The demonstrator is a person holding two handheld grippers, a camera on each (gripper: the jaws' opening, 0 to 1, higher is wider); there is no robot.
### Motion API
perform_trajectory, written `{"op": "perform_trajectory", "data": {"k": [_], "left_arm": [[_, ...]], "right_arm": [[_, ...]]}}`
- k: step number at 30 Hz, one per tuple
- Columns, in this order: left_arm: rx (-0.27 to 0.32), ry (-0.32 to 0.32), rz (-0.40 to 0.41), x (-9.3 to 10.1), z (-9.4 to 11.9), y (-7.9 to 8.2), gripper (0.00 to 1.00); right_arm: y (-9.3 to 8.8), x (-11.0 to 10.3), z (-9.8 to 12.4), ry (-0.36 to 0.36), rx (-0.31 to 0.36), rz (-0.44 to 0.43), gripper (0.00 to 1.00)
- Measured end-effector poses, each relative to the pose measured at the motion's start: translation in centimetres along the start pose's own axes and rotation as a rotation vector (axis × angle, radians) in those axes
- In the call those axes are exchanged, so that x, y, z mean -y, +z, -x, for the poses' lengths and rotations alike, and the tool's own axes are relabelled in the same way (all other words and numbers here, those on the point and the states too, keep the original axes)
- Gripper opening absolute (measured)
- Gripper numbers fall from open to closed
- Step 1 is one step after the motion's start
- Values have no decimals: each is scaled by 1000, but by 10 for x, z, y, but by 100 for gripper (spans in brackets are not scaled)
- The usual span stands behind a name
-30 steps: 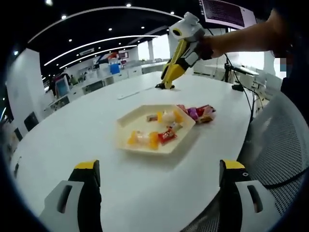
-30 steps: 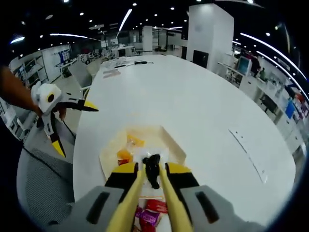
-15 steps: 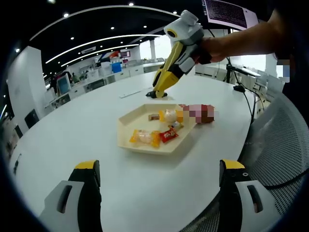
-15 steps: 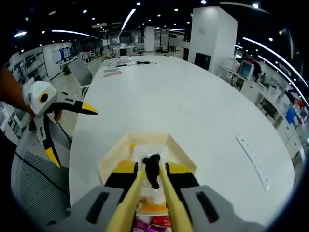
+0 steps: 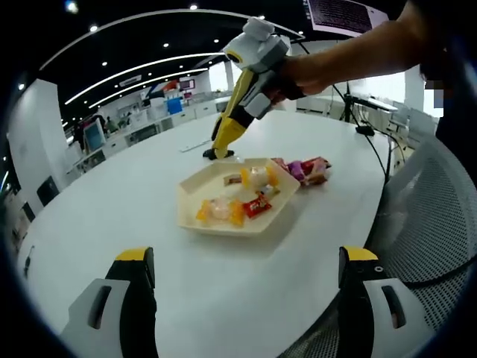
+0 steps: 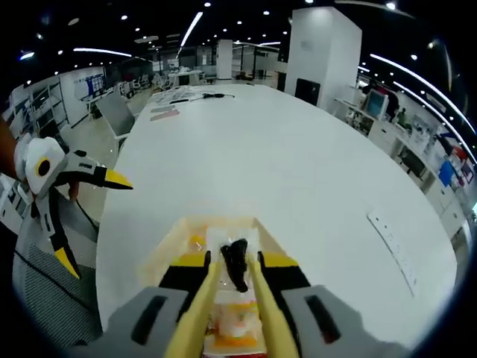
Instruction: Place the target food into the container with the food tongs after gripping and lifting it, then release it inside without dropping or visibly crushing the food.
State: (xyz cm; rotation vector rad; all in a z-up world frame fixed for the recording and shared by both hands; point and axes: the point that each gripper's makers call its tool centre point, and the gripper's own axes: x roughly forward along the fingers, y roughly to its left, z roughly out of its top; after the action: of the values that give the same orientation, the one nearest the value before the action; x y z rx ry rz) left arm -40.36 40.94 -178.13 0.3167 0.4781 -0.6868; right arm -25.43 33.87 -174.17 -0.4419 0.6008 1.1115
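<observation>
The left gripper (image 5: 242, 298) is held low over the near edge of the white bench (image 5: 112, 194), its jaws spread wide apart with nothing between them; in the right gripper view it appears at the left, off the edge of the bench, jaws likewise apart. The right gripper (image 5: 218, 153) reaches in from the upper right, held by a person's hand (image 5: 298, 71), with its yellow jaws drawn close together on a small black item (image 6: 237, 262); what that item is cannot be told. The tips sit above the far rim of the cream hexagonal tray (image 5: 195, 190). Inside the tray lie several wrapped candies (image 5: 220, 211) in orange, red and pale wrappers. A further cluster of wrapped candies (image 5: 307, 170) lies on the bench just beside the tray's right edge.
</observation>
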Motion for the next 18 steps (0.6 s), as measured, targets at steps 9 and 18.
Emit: {"op": "perform_trajectory", "data": {"k": [9, 18], "left_arm": [[-5, 4, 24, -5, 1, -5, 99], [-11, -12, 27, -2, -1, -6, 99]], "right_arm": [[-10, 5, 25, 13, 32, 27, 26], [-35, 28, 71, -38, 68, -1, 27]]}}
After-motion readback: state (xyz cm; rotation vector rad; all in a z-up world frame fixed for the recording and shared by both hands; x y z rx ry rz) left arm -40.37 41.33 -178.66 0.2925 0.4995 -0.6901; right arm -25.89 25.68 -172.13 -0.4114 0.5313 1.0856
